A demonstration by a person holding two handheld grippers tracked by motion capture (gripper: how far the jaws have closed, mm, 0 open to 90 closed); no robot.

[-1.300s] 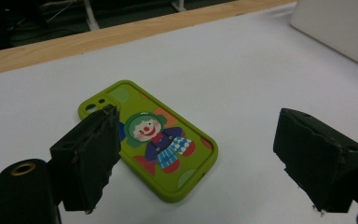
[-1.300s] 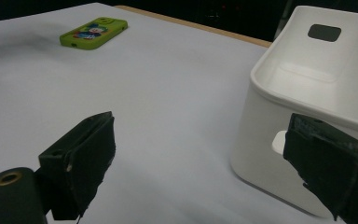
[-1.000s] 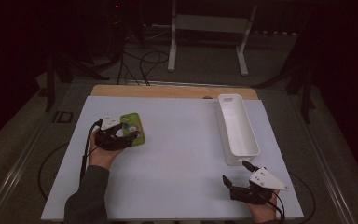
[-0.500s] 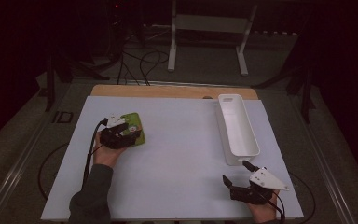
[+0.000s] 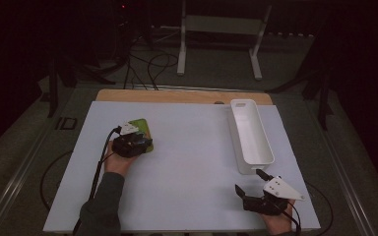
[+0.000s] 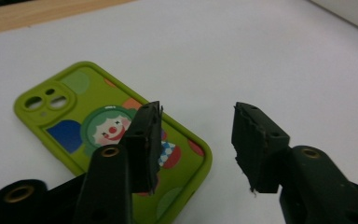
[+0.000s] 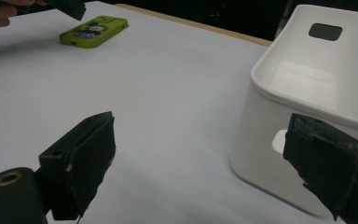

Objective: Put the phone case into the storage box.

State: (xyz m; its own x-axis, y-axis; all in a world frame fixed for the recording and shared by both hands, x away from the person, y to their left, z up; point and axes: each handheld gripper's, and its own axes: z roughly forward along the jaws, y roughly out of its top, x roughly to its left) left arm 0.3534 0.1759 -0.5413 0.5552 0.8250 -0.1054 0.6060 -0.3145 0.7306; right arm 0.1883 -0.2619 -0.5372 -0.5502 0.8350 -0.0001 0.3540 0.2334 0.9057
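A green phone case (image 6: 74, 107) with a clown picture lies flat on the white table sheet (image 5: 187, 162) at the left. My left gripper (image 6: 198, 135) hangs low over its near end, one jaw above the case and the other above bare sheet past its edge. Its jaws have just been closing, and the pads touch nothing. In the high view the left gripper (image 5: 133, 142) covers much of the phone case (image 5: 141, 126). My right gripper (image 5: 248, 180) rests near the front right edge, jaws wide open and holding nothing, just in front of the white bin (image 5: 250, 135).
The long white bin (image 7: 307, 79) stands lengthwise on the right with nothing seen inside. A wooden strip (image 5: 177, 96) runs along the table's far edge. Cables and a metal stand are on the floor beyond. The sheet's middle lies bare between the two hands.
My left gripper has sunk and shifted right over the phone case, hiding more of it, with its jaws narrower. The right gripper has stayed put.
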